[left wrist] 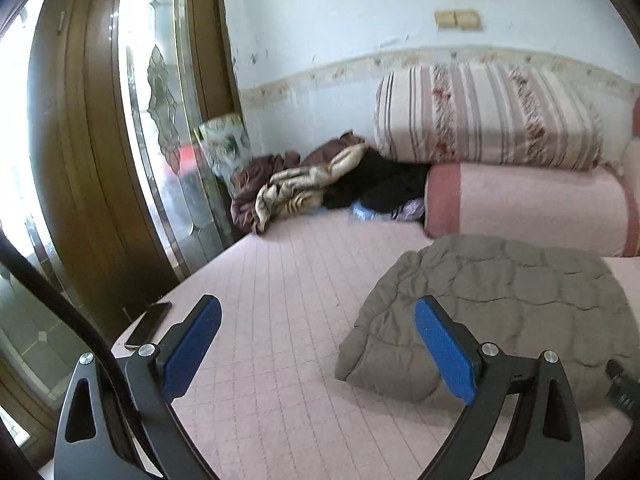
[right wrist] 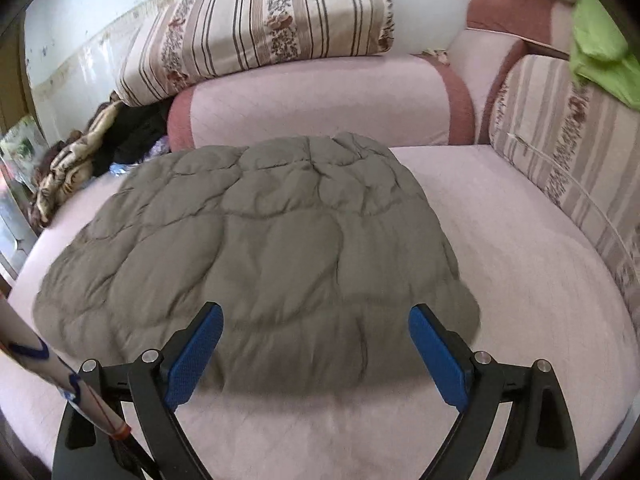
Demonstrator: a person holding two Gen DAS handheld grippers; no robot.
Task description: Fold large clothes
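A grey-brown quilted padded garment (right wrist: 256,248) lies folded in a flat bundle on the pink bed (right wrist: 520,264). In the left wrist view it (left wrist: 492,304) lies to the right. My left gripper (left wrist: 318,344) is open and empty above the bed, its right finger over the garment's left edge. My right gripper (right wrist: 316,350) is open and empty, just above the garment's near edge, with the edge between its blue pads (right wrist: 436,356).
Rolled pink and striped quilts (right wrist: 320,92) are stacked along the wall behind the garment. A heap of other clothes (left wrist: 320,184) lies in the far left corner. A phone (left wrist: 148,324) lies at the bed's left edge beside a wooden door (left wrist: 100,140). A striped cushion (right wrist: 568,160) bounds the right side.
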